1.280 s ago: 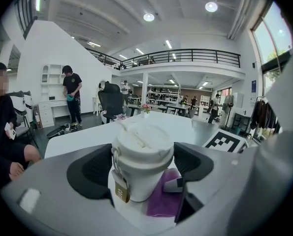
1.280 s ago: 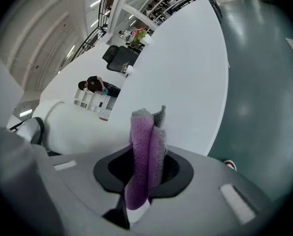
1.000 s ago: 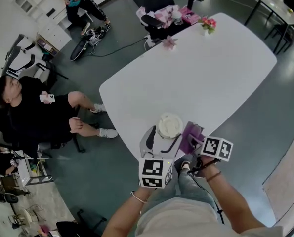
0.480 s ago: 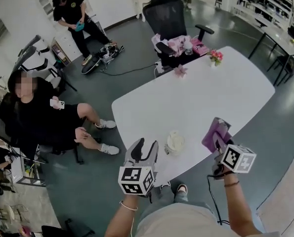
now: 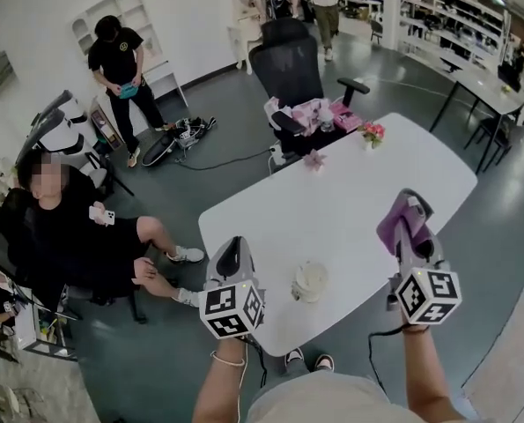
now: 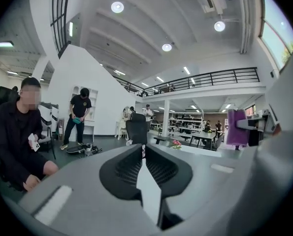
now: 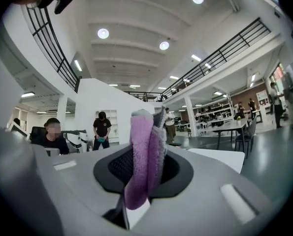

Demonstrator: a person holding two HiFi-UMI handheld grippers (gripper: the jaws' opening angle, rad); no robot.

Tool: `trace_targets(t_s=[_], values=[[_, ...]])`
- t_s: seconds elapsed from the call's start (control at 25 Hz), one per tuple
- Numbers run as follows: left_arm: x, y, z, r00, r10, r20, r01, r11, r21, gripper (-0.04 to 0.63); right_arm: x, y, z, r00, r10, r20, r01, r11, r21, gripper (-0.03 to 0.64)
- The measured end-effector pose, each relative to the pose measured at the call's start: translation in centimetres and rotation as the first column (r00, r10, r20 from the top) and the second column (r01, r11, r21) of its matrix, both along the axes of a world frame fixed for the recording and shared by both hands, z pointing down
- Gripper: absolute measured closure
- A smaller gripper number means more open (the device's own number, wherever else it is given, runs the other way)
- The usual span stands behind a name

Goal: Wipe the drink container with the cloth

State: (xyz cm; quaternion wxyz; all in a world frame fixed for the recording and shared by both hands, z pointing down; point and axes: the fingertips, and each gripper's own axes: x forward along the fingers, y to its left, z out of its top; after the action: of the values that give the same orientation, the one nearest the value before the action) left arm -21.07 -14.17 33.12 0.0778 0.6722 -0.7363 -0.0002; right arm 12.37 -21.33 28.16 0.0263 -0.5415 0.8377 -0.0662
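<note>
Left hand-held gripper [image 5: 232, 252] held over the counter [image 5: 350, 210] edge; jaws have just been closing and now meet, nothing between them. Right hand-held gripper [image 5: 417, 227] held up, clamped on purple cloth [image 5: 395, 226]. Cup [image 5: 310, 281] stands on the counter near the front edge, between both, untouched.

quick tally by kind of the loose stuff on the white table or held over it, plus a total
drink container: 1, on the table
pink flowers: 2, at the table's far edge
purple cloth: 1, clamped in the right hand-held gripper
total: 4
</note>
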Motion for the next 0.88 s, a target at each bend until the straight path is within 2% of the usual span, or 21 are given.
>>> trace_targets(t_s=[0.12,0.24,0.4,0.88], values=[[-0.5,-0.2,-0.4,1.000,-0.020,0.015,0.019,1.000,0.018,0.591,1.1,0.2,0.2,0.997,0.071,-0.005,-0.071,0.997,0.029,0.551],[-0.6,-0.5,0.0,0.999,-0.023,0.025,0.022,1.000,0.017,0.595,1.9,0.3,1.6,0.993,0.113,-0.016,-0.113,0.993,0.015,0.551],[-0.8,-0.9,0.8,1.000,-0.020,0.015,0.020,1.000,0.008,0.595,2.3,0.5,3.2,0.991,0.134,-0.015,-0.134,0.991,-0.018,0.551],[-0.1,-1.3,1.2,1.000,0.007,0.014,-0.007,1.000,-0.002,0.595,3.3,1.2,3.4,0.982,0.187,-0.034,-0.188,0.981,-0.043,0.552]])
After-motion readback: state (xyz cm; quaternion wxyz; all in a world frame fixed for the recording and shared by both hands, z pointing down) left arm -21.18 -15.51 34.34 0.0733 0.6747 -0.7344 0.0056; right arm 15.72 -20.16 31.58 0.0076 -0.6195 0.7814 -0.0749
